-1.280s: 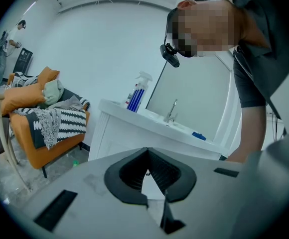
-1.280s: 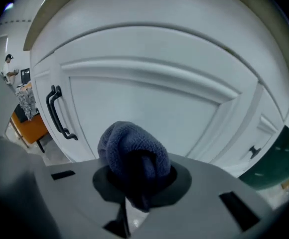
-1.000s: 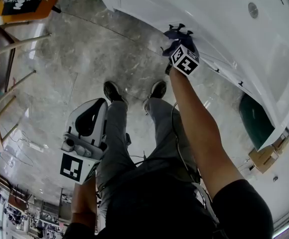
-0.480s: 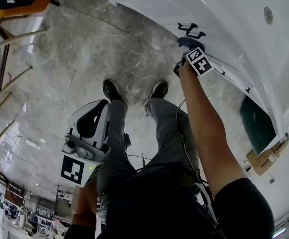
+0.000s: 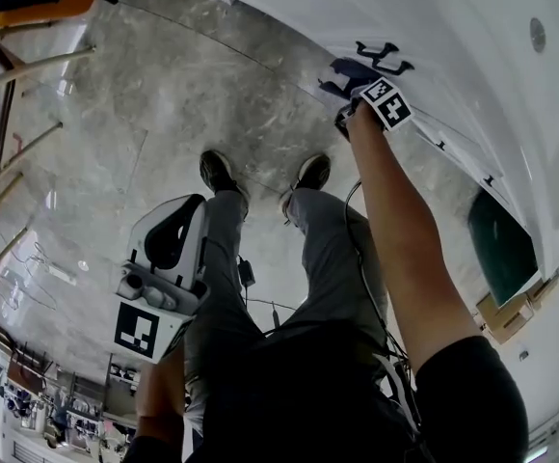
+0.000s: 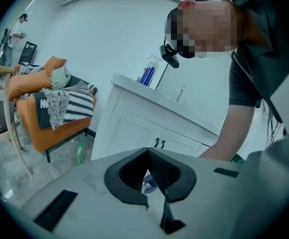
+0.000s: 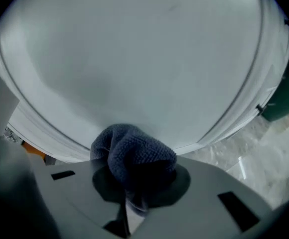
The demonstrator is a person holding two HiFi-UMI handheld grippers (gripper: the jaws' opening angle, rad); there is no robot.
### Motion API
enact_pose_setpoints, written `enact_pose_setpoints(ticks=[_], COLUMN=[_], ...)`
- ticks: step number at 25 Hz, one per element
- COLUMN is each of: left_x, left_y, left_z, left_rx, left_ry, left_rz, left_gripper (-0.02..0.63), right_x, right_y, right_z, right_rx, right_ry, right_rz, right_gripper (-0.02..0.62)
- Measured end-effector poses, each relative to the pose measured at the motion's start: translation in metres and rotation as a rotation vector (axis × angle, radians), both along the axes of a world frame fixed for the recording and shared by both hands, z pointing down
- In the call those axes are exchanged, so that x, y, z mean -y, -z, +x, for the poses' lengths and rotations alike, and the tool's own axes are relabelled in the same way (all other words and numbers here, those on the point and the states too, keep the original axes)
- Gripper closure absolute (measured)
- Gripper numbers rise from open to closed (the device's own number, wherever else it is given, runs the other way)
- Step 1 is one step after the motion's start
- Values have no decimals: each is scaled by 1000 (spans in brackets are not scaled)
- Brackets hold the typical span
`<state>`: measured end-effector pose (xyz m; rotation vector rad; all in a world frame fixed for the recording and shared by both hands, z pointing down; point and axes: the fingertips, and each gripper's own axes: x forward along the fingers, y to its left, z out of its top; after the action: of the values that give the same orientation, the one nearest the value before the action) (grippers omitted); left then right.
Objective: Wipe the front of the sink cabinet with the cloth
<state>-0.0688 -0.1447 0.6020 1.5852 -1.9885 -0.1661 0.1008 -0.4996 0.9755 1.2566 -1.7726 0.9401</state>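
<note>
- Since a second ago, our right gripper [image 7: 134, 183] has slid the cloth [image 7: 137, 151] along the cabinet front [image 7: 134, 59].
- Its jaws clamp the cloth (bunched, dark blue) against the white door, near the handles [image 5: 385, 56].
- Our left gripper [image 6: 147, 176] hangs beside our leg, jaws together, empty.
</note>
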Motion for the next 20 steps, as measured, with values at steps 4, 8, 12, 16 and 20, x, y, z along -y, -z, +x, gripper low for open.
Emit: enact_pose_setpoints(ticks=[4, 8, 12, 16, 20], left_x=[15, 31, 30, 21, 6], left_y=[32, 80, 112, 141, 155], left_z=[3, 0, 3, 1, -2], left_rx=[-7, 42, 18, 28, 48], left_ry=[-21, -43, -62, -61, -61], left_rz=[38, 109, 86, 84, 65], left_gripper=[601, 601, 601, 601, 601], right_x=[20, 29, 32, 29, 11], right_y=[66, 151, 222, 260, 258], right_z=[60, 83, 92, 83, 31], right_rx=[-15, 58, 116, 127, 169], right_ry=[-25, -57, -120, -124, -43], right_rz=[49, 62, 108, 144, 102], right_gripper=[557, 557, 557, 558, 558])
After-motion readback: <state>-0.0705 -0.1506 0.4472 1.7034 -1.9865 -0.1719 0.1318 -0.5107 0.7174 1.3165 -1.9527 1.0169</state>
